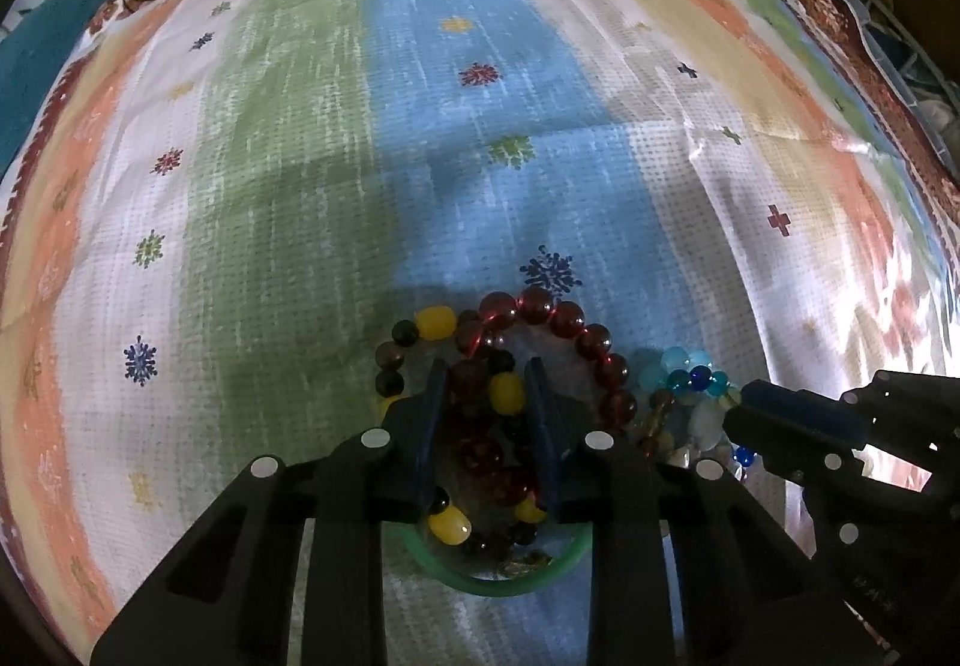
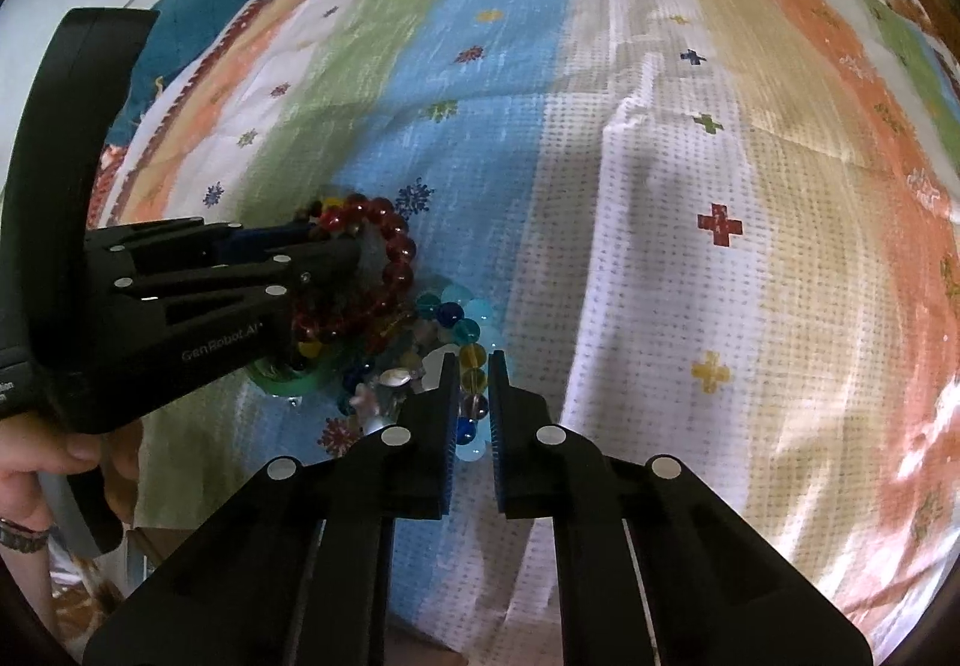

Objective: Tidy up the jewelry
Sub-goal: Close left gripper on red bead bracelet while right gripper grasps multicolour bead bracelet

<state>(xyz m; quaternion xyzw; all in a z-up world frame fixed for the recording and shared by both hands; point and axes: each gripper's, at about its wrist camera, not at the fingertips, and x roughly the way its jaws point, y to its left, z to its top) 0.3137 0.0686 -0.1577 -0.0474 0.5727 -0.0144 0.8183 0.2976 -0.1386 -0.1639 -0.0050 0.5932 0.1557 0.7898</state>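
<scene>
Left gripper: fingers apart, straddling the red bead bracelet and a yellow-and-dark one, piled over one green ring. Right gripper: fingers narrowly apart around a blue-bead bracelet. All on the striped cloth; pile partly hidden.

White lettering reading "GenRobot.AI" runs along the black side of the left tool in the right wrist view, while the other white print at the frame's left edge is cut off and unreadable.
</scene>
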